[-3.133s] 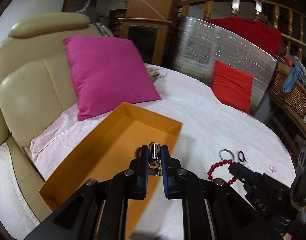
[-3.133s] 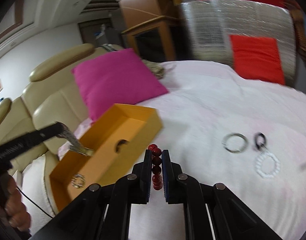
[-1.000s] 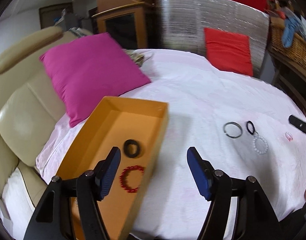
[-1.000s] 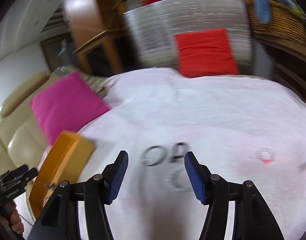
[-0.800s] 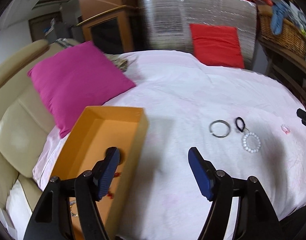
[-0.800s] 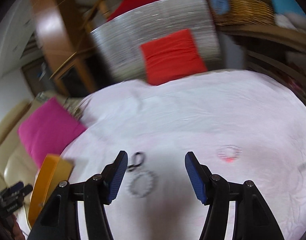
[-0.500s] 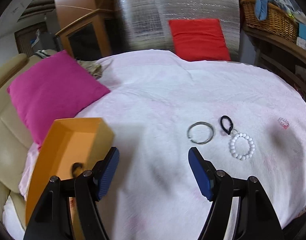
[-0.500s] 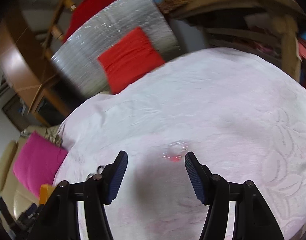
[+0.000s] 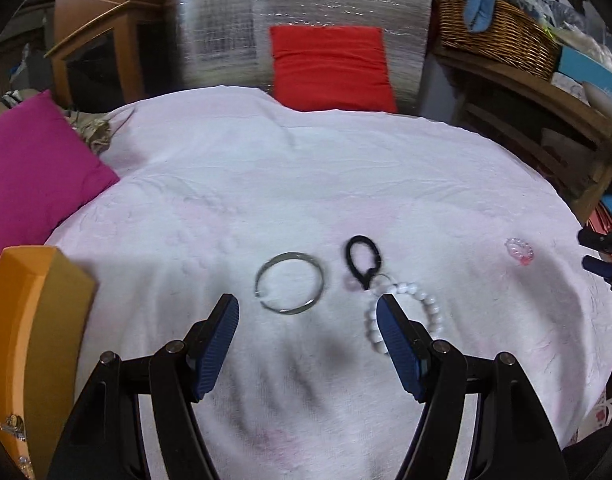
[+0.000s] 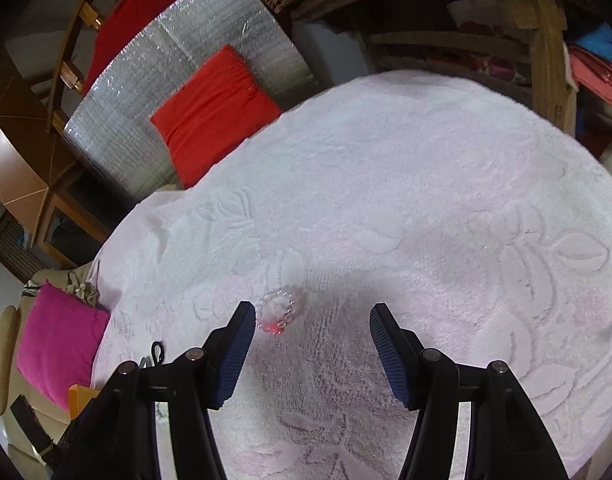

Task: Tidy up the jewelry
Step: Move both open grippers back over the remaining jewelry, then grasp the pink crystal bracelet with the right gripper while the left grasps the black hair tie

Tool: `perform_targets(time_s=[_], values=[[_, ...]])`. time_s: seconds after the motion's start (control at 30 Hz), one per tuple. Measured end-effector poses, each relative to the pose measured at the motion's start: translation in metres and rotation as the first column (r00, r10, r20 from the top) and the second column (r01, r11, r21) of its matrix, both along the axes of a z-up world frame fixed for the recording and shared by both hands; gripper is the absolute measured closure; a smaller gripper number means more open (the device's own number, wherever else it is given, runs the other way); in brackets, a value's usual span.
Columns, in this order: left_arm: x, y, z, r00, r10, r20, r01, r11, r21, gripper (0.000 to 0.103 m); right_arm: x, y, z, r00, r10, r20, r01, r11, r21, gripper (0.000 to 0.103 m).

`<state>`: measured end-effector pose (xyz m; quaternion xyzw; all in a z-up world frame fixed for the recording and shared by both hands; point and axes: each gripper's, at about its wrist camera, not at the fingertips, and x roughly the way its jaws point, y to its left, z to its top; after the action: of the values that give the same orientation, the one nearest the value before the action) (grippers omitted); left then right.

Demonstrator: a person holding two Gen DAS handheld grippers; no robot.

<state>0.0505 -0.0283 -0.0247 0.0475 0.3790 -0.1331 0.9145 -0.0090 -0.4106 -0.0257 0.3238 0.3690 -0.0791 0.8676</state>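
From the left wrist, the left gripper (image 9: 306,312) hangs spread wide and empty over the pale pink cloth (image 9: 346,168). Just beyond its fingertips lies a metal bangle (image 9: 290,283), roughly centred between the jaws but not touched. To the right of it a black hair tie (image 9: 362,258) lies touching a white bead bracelet (image 9: 402,312), part of which is hidden behind the right-hand finger. Farther right, well apart, sits a small clear pink bead ring (image 9: 519,251). At the left edge stands the orange box (image 9: 30,320); only a corner of its inside shows, with a small metallic piece near the bottom, so I cannot count what it holds. The tip of the right gripper (image 9: 604,254) pokes in at the far right edge.

From the right wrist, the right gripper (image 10: 308,320) is likewise released, with nothing between its pads. The clear pink bead ring (image 10: 277,310) lies on the cloth just beside the left-hand finger, off centre. The hair tie (image 10: 158,350) and a corner of the box (image 10: 80,396) peek in low on the left.

Judging from this, the task is partway: four pieces are left on the cloth, and each hand looks set to pick up one, the bangle and the pink ring.
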Motion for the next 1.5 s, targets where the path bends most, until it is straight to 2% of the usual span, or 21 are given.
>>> perform_targets(time_s=[0.1,0.2,0.33,0.5,0.83,0.9,0.97,1.1,1.5], values=[[0.000,-0.003,-0.004,1.000,-0.002,-0.013,0.002,1.000,0.013,0.031,0.006,0.005,-0.005,1.000,0.023,-0.007,-0.023,0.999,0.025,0.040],[-0.001,0.000,-0.007,1.000,-0.001,-0.023,0.002,1.000,0.024,0.031,0.011,0.015,-0.006,0.999,0.051,-0.008,-0.051,0.998,0.028,0.045],[-0.002,0.008,-0.010,0.999,0.017,-0.035,-0.016,0.999,0.039,0.031,0.025,0.025,-0.013,0.997,0.077,-0.029,-0.076,0.996,0.039,0.062],[0.000,0.015,-0.009,0.999,0.028,-0.038,-0.027,0.999,0.025,0.031,0.041,0.028,-0.021,0.996,0.066,-0.064,-0.064,0.997,0.034,0.062],[-0.001,0.015,-0.011,0.999,-0.007,-0.043,0.009,0.999,0.032,0.031,0.074,0.029,-0.041,0.990,0.029,-0.138,-0.031,0.999,-0.009,0.062],[0.000,0.014,-0.011,0.999,-0.010,-0.045,0.012,0.999,0.033,0.031,0.078,0.035,-0.042,0.989,0.035,-0.145,-0.042,0.998,-0.040,0.070],[0.001,0.013,-0.012,0.999,-0.014,-0.049,0.015,0.999,0.030,0.031,0.081,0.040,-0.042,0.986,0.032,-0.164,-0.046,0.995,-0.086,0.082],[0.006,0.007,-0.013,0.998,-0.025,-0.050,0.027,0.999,0.029,0.031,0.081,0.045,-0.040,0.984,0.024,-0.179,-0.048,0.990,-0.130,0.094],[0.032,-0.024,-0.020,0.996,-0.070,-0.053,0.069,0.997,-0.032,0.031,0.073,0.058,-0.020,0.993,0.069,-0.092,-0.079,0.991,-0.109,0.094]])
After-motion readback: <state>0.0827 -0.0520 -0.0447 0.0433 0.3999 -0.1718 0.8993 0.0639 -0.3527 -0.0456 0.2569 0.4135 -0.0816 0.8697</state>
